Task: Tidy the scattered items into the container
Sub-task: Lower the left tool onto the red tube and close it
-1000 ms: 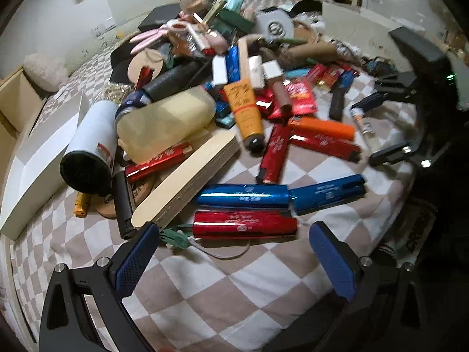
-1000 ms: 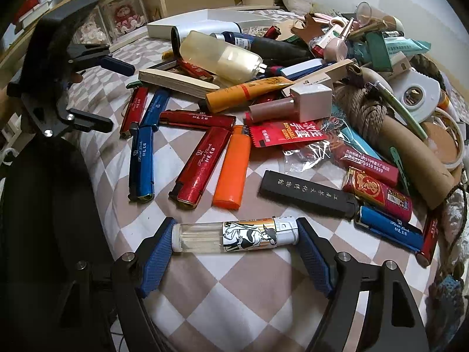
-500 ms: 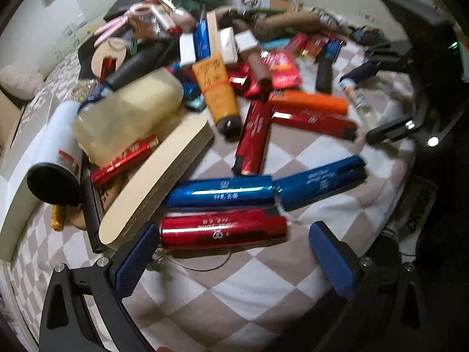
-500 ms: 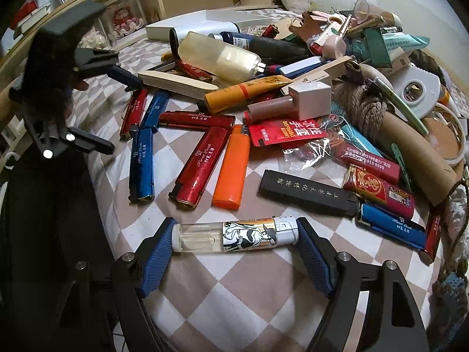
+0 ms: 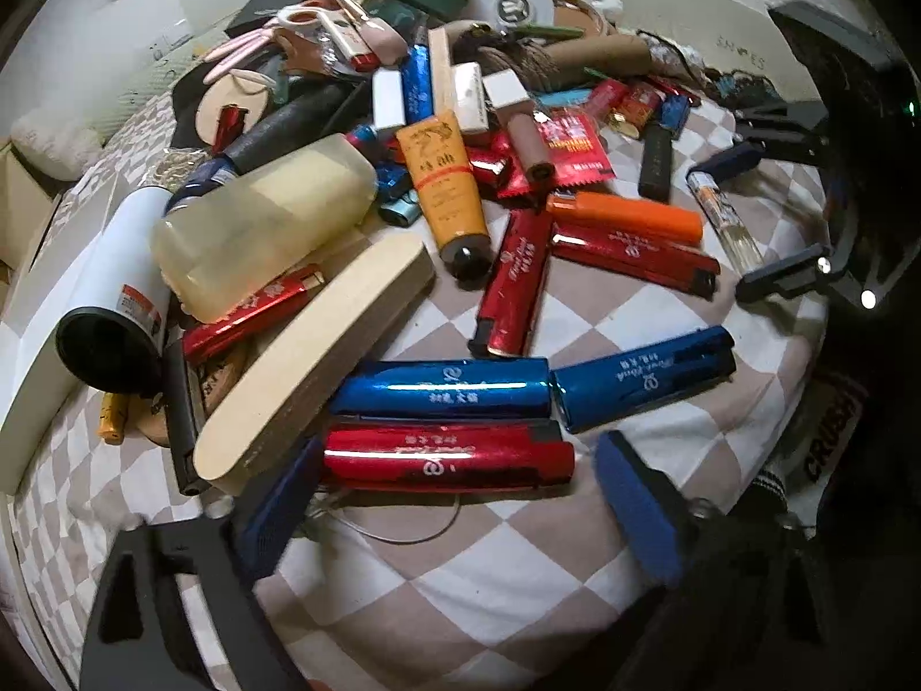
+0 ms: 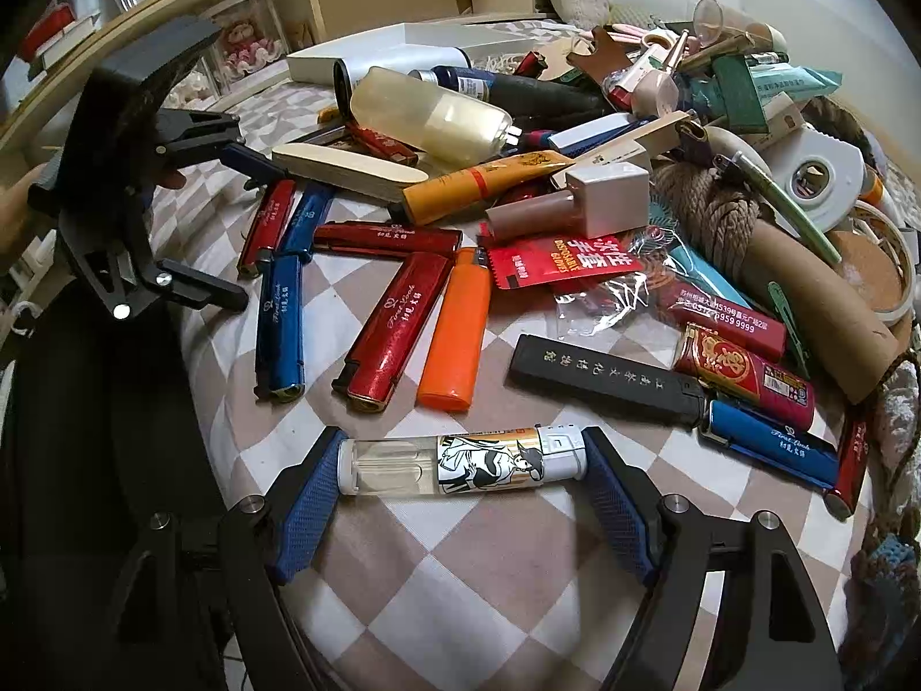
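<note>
A heap of lighters, tubes and bottles lies on a checkered cloth. My left gripper (image 5: 455,495) is open around a red lighter (image 5: 446,458) lying crosswise between its blue pads, which stand at the lighter's two ends. Two blue lighters (image 5: 443,394) lie just beyond it. My right gripper (image 6: 460,483) is shut on a clear lighter with a cartoon label (image 6: 460,460), pads on both its ends. The same lighter shows in the left wrist view (image 5: 719,219). A white open box (image 6: 403,43) stands at the far side.
A wooden block (image 5: 316,357), a yellowish bottle (image 5: 265,224), an orange tube (image 5: 446,181) and a white cylinder (image 5: 115,299) crowd the left of the heap. An orange lighter (image 6: 457,334), a black lighter (image 6: 604,371) and a cardboard tube (image 6: 817,293) lie ahead of my right gripper.
My left gripper has moved forward and down, so the red lighter now sits between its pads. My right gripper stays still, holding the clear lighter.
</note>
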Demonstrator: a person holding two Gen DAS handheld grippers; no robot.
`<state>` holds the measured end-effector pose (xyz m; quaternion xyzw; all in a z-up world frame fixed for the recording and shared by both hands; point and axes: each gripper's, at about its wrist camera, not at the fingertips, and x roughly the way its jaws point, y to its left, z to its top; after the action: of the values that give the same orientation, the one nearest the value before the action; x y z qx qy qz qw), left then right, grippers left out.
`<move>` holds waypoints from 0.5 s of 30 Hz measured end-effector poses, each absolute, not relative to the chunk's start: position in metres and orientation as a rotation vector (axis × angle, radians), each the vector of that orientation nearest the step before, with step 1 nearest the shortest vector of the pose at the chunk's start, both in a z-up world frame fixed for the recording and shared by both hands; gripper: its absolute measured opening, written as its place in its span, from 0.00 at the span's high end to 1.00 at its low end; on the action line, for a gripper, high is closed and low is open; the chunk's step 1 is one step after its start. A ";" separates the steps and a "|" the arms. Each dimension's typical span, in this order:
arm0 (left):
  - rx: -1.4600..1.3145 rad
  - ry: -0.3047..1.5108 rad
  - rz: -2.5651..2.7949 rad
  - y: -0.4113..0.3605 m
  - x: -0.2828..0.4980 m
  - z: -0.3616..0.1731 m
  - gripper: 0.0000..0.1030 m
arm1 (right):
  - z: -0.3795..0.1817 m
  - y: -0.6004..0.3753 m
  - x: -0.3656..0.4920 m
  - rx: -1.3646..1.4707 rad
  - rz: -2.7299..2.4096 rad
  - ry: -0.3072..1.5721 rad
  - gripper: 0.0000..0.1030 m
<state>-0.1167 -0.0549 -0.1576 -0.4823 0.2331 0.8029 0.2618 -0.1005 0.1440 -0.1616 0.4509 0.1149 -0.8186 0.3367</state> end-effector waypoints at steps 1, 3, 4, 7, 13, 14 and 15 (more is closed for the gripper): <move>-1.304 0.625 2.177 -0.056 -0.117 -0.157 0.19 | -0.161 0.145 -0.101 1.174 -2.133 0.296 0.22; -1.301 0.619 2.181 -0.058 -0.117 -0.158 0.19 | -0.161 0.145 -0.101 1.172 -2.131 0.289 0.22; -1.299 0.620 2.183 -0.058 -0.117 -0.157 0.19 | -0.161 0.146 -0.102 1.170 -2.131 0.289 0.22; -1.289 0.631 2.189 -0.057 -0.114 -0.157 0.19 | -0.162 0.148 -0.102 1.166 -2.134 0.308 0.22; -1.282 0.618 2.219 -0.059 -0.109 -0.154 0.19 | -0.158 0.151 -0.101 1.161 -2.151 0.302 0.22; -1.284 0.615 2.227 -0.060 -0.108 -0.153 0.19 | -0.157 0.152 -0.101 1.162 -2.153 0.295 0.22; -1.285 0.612 2.236 -0.060 -0.108 -0.152 0.19 | -0.157 0.154 -0.101 1.163 -2.155 0.287 0.22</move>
<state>-0.1077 -0.0599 -0.1516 -0.4704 0.2240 0.8182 0.2432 -0.1013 0.1537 -0.1565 0.4451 0.1099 -0.8246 0.3314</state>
